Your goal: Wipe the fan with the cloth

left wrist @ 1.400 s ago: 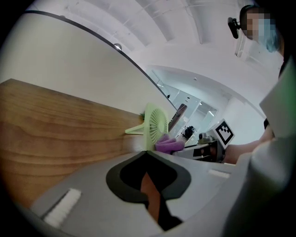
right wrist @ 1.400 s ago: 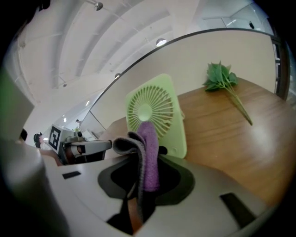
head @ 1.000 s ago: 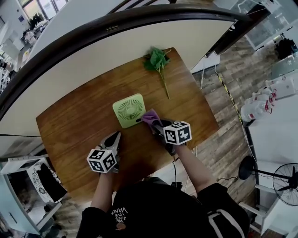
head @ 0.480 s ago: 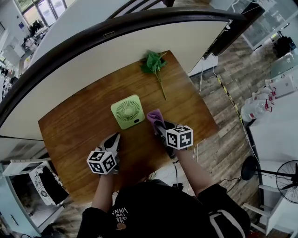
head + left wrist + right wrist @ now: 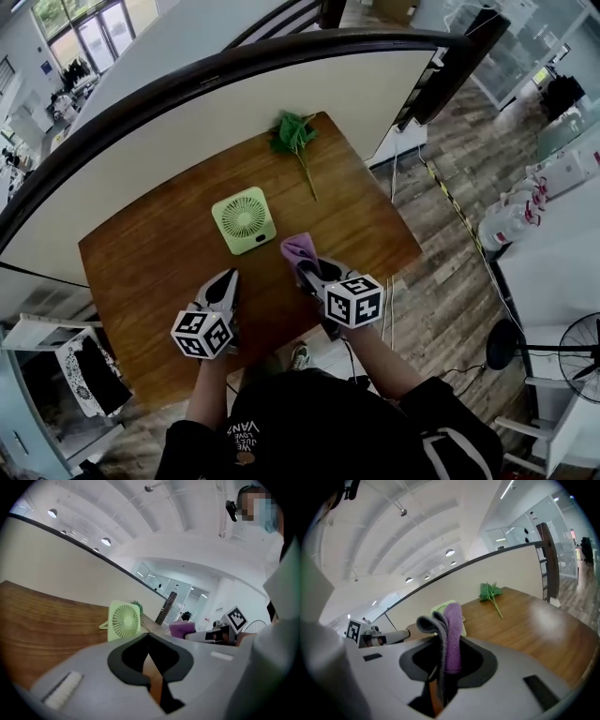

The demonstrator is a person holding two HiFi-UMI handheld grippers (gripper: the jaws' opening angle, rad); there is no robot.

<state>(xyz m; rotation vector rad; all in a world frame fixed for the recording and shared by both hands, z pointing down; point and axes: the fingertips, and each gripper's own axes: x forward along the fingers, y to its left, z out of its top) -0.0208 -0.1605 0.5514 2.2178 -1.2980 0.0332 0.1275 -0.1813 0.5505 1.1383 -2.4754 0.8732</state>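
A small light-green square fan [image 5: 243, 220] lies on the wooden table [image 5: 141, 253]; it also shows in the left gripper view as the fan [image 5: 124, 620] and, mostly hidden behind the cloth, in the right gripper view [image 5: 440, 608]. My right gripper [image 5: 307, 271] is shut on a folded purple and grey cloth [image 5: 300, 249], which sticks up between the jaws [image 5: 449, 634]. It hangs just right of and nearer than the fan, apart from it. My left gripper [image 5: 225, 283] is shut with nothing between its jaws, lifted over the table's near left part.
A green leafy sprig [image 5: 294, 139] lies at the table's far right corner, also seen in the right gripper view [image 5: 491, 594]. A curved cream partition with a dark rail [image 5: 234, 75] borders the far side. The table's front edge [image 5: 281, 342] runs below both grippers.
The right gripper has drawn back from the fan with the cloth and risen. The left gripper has lifted too. The fan and sprig have kept their places on the table.
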